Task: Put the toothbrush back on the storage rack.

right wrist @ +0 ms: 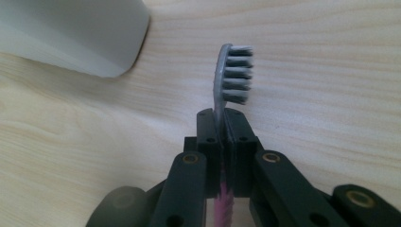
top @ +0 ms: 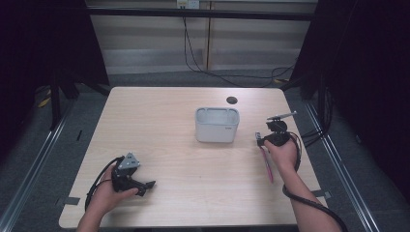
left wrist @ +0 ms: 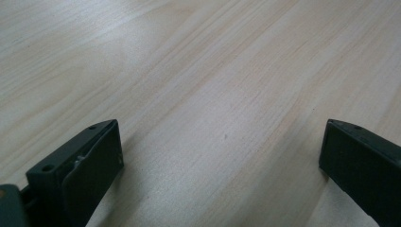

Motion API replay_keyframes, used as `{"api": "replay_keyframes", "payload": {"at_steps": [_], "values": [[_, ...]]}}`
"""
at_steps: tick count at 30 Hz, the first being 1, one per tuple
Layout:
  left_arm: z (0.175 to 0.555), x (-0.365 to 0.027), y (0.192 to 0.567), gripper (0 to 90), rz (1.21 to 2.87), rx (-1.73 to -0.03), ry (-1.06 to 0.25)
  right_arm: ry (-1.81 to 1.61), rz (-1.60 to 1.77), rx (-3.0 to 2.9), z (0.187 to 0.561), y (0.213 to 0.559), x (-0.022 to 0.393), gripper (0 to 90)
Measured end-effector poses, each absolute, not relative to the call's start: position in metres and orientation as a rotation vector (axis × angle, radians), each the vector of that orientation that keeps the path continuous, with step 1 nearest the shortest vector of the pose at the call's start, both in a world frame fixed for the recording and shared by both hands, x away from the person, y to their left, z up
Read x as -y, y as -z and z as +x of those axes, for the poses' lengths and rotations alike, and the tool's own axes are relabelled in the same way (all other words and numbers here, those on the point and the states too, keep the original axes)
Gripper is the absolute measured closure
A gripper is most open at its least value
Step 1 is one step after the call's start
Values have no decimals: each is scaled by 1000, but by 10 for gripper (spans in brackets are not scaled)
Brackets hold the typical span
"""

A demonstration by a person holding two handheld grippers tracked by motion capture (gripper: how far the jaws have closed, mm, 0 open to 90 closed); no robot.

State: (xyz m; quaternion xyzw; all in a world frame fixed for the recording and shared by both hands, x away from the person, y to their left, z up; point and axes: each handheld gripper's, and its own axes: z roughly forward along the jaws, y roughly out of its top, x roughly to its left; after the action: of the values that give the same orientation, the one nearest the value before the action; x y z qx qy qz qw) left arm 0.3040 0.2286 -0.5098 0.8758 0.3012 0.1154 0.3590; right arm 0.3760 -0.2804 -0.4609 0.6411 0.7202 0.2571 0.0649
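While the right gripper [right wrist: 224, 118] has its jaws clenched on the toothbrush [top: 266, 162] neck, the bristle head juts past them and the pink handle trails toward the bench's near edge. White holder [top: 217, 124] stands just left, mid-bench. Left gripper [left wrist: 222, 156], jaws released, idles near the near-left corner, well apart.
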Motion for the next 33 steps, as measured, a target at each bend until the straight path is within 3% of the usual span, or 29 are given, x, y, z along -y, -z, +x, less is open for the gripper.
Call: {"api": "replay_keyframes", "payload": {"at_steps": [33], "values": [[304,-229,510,0,2259,-777,-298,-1059,1798,-2043,374,411,281,867]]}}
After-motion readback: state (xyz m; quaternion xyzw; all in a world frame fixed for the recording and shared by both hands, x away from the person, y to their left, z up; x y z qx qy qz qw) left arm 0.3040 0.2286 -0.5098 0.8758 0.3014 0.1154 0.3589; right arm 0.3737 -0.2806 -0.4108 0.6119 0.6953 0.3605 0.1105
